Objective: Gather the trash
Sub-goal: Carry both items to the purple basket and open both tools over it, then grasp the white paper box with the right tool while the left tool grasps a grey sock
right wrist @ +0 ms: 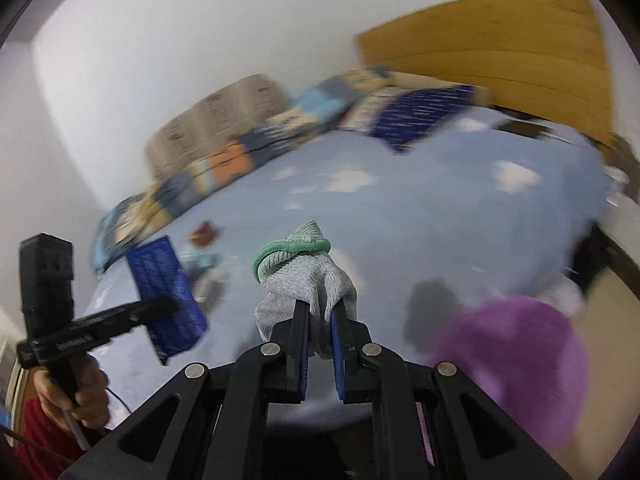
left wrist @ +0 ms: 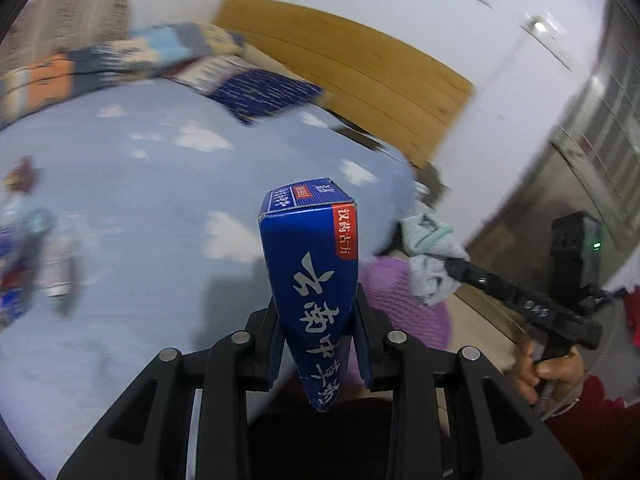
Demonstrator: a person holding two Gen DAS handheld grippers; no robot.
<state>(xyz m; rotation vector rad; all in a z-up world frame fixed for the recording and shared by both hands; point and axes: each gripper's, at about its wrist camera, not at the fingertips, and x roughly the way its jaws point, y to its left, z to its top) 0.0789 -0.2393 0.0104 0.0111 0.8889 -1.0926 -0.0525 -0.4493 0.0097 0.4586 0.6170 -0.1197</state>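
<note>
My left gripper (left wrist: 318, 332) points forward over the blue bedsheet (left wrist: 140, 200), jaws closed tight on a blue box (left wrist: 310, 280) standing upright at centre frame. My right gripper (right wrist: 320, 320) is pinched shut on a grey sock (right wrist: 308, 280) with a green cuff, also centre frame. Only the left view shows my right hand (left wrist: 548, 372) at lower right; only the right view shows my left hand (right wrist: 76, 396) at lower left. A purple bag (right wrist: 516, 364) lies lower right.
</note>
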